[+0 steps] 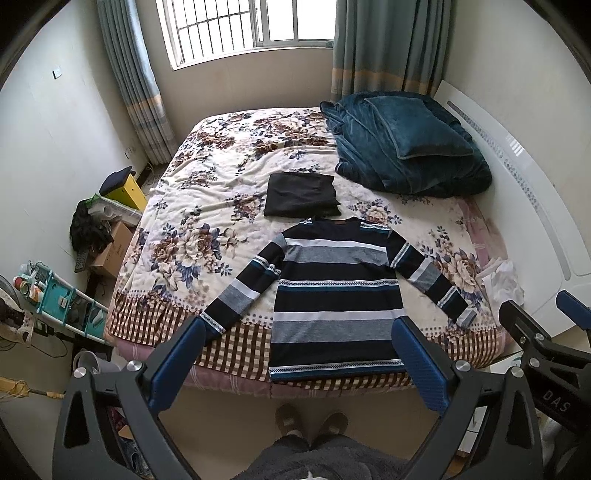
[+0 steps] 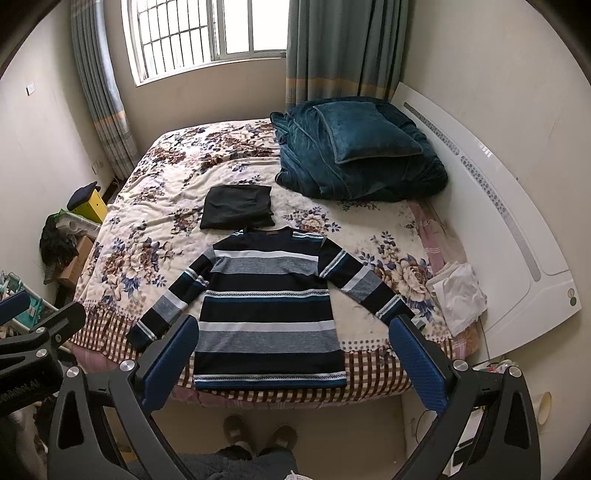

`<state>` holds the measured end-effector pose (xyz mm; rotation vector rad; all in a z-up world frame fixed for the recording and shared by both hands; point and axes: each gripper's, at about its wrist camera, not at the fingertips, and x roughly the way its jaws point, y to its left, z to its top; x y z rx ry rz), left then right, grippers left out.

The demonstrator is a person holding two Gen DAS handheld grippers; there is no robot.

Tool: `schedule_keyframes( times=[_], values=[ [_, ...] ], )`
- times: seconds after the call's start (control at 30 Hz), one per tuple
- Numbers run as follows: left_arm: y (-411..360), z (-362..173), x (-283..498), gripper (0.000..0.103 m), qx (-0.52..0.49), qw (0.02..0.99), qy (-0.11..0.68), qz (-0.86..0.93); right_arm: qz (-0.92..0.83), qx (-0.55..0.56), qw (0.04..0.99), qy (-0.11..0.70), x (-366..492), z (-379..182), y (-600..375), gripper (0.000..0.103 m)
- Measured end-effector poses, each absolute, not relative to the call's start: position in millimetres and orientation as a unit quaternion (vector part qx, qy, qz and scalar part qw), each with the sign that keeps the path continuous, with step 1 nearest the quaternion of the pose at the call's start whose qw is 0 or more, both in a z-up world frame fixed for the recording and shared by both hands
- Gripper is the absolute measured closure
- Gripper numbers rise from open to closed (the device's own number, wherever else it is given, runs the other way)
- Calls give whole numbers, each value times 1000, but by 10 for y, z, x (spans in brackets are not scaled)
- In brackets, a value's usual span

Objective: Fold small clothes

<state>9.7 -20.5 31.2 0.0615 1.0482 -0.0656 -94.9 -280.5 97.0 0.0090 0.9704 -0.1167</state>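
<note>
1 striped sweater (image 1: 334,291) lies flat and face up on the bed (image 1: 207,236), body straight, its 2 sleeves angled out and down to either side, its hem at the bed's near edge, where the checked border of the floral cover shows. Just beyond the sweater's collar sits 1 folded dark garment (image 1: 301,195), its near edge almost touching the neckline. Farther from the sweater, toward the headboard corner beyond its right shoulder, 1 teal blanket (image 1: 410,155) is heaped with 1 teal pillow (image 1: 417,127) on top. Beside the sweater's right cuff, at the bed's edge, lies 1 crumpled white cloth (image 2: 460,295). Behind all this, past the far side of the bed from the sweater, 1 barred window (image 1: 243,26) stands between 2 curtains. There are 2 grippers, both held in the air short of the sweater's hem and touching nothing. The left gripper (image 1: 297,363) points across the sweater with its 2 blue-padded fingers spread wide, released and empty, framing the hem. The right gripper (image 2: 293,363) is level beside it, likewise released, its 2 fingers splayed to either side of the sweater's lower body. Below the hem, on the floor, 2 slippered feet (image 1: 312,424) of the person face the bed.
</note>
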Motion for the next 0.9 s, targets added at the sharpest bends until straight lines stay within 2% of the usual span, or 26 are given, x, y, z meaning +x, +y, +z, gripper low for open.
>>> schedule_keyframes(
  times=[0.9],
  values=[
    [-233,354,94,0,25,867,496,-32,-56,4,886,461,-942,1070,-2793,0]
  ],
)
